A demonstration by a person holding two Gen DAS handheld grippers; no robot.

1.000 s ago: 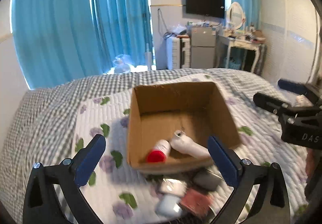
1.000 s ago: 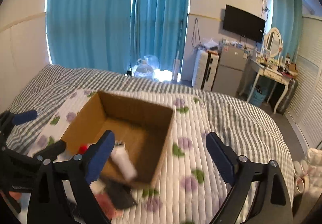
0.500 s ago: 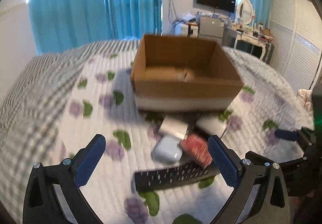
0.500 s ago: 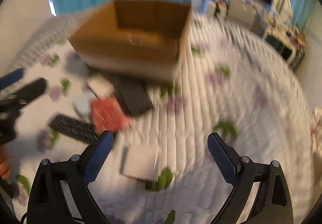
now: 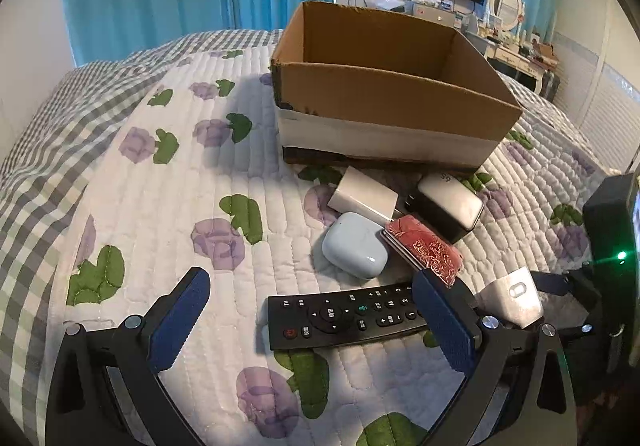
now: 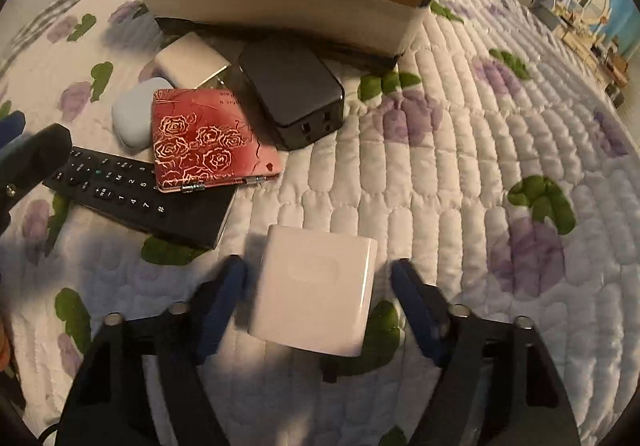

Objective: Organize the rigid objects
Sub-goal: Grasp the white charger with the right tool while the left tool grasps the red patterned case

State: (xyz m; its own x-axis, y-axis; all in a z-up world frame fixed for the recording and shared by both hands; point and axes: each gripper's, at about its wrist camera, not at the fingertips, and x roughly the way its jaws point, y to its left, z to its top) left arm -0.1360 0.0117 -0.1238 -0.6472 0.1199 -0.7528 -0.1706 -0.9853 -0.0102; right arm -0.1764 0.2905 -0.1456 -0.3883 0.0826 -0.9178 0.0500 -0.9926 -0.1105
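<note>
Flower-printed quilted bed cover (image 5: 168, 205) bearing a cardboard box (image 5: 384, 113), black remote (image 5: 344, 318), pale blue earbud case (image 5: 354, 246), two white chargers, black adapter (image 6: 292, 89) and red rose-patterned case (image 6: 208, 141).

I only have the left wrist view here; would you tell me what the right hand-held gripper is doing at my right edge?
Observer: The right hand-held gripper is closing its jaws around a white square block lying on the quilt.
Operator: Do both pads press on it yet?
Observer: No, a gap shows between the block and one finger.
Operator: Is the red case free to lift?
Observer: The red case lies partly on the black remote, hinges toward the camera.
</note>
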